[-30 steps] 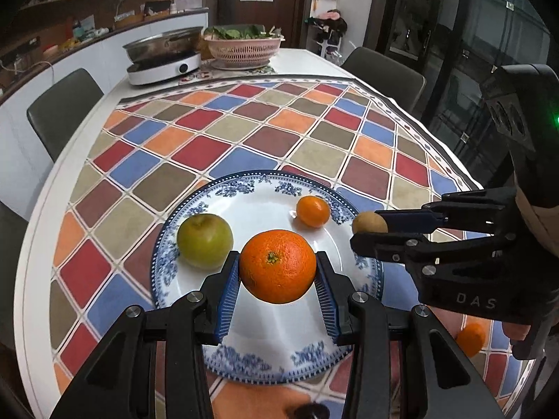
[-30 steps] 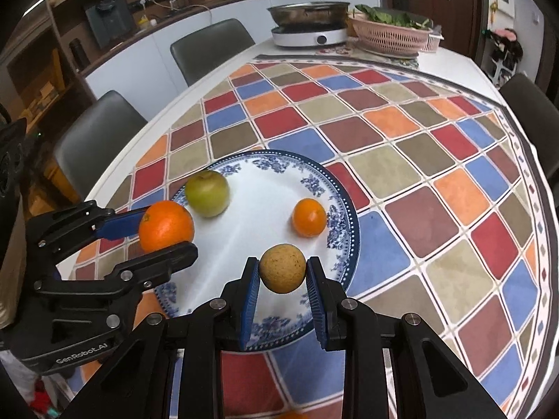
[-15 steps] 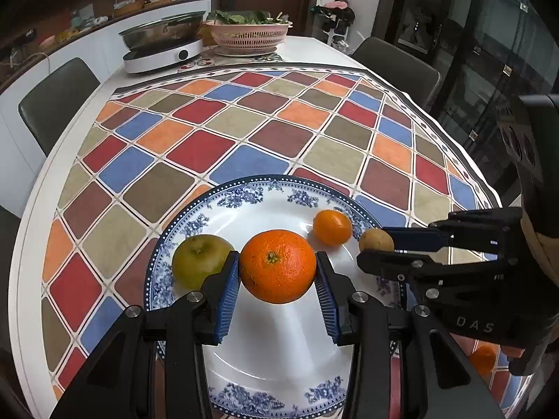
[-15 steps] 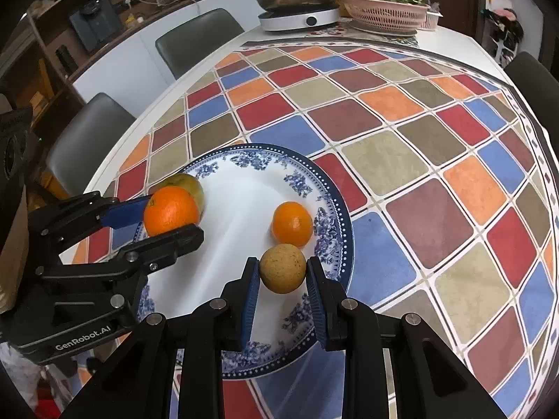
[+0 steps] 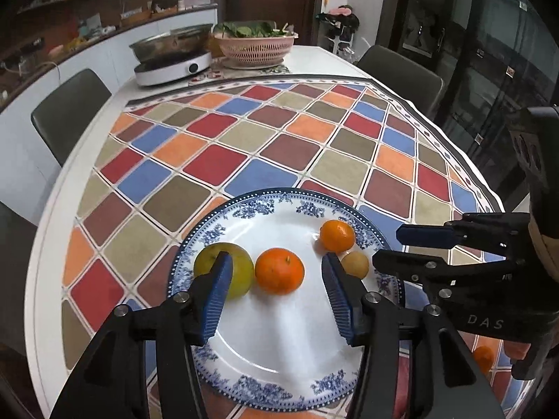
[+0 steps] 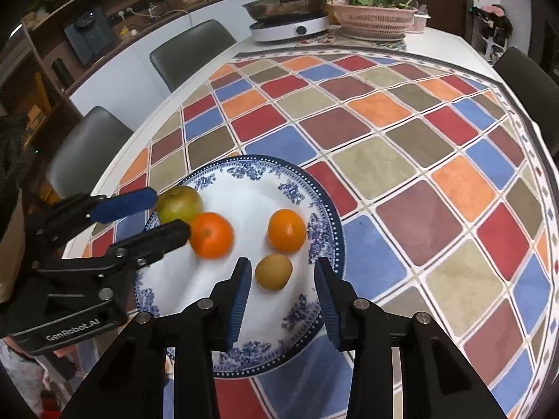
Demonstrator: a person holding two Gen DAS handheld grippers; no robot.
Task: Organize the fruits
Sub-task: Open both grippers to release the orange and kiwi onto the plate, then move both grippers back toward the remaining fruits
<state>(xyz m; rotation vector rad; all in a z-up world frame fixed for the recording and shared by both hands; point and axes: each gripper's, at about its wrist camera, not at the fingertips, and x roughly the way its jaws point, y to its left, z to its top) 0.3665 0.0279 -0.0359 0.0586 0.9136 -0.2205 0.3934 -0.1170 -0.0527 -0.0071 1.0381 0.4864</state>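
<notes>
A blue-and-white plate (image 5: 279, 359) (image 6: 244, 178) sits on the checked tablecloth. On it lie a green apple (image 5: 223, 269) (image 6: 179, 203), a big orange (image 5: 279, 271) (image 6: 211, 234), a small orange (image 5: 337, 235) (image 6: 287, 230) and a small brown fruit (image 5: 355, 264) (image 6: 273, 271). My left gripper (image 5: 276, 276) (image 6: 164, 214) is open, its jaws either side of the big orange and clear of it. My right gripper (image 6: 282, 279) (image 5: 401, 248) is open around the brown fruit, not touching it.
An induction cooker with a pan (image 5: 173, 59) (image 6: 290, 17) and a pink basket of greens (image 5: 255, 43) (image 6: 372, 14) stand at the table's far end. Another small orange (image 5: 484, 359) lies on the cloth at the near right. Chairs (image 5: 66, 111) ring the table.
Both grippers have opened. The big orange and the brown fruit have been let go and now rest on the plate. Both grippers have drawn back a little.
</notes>
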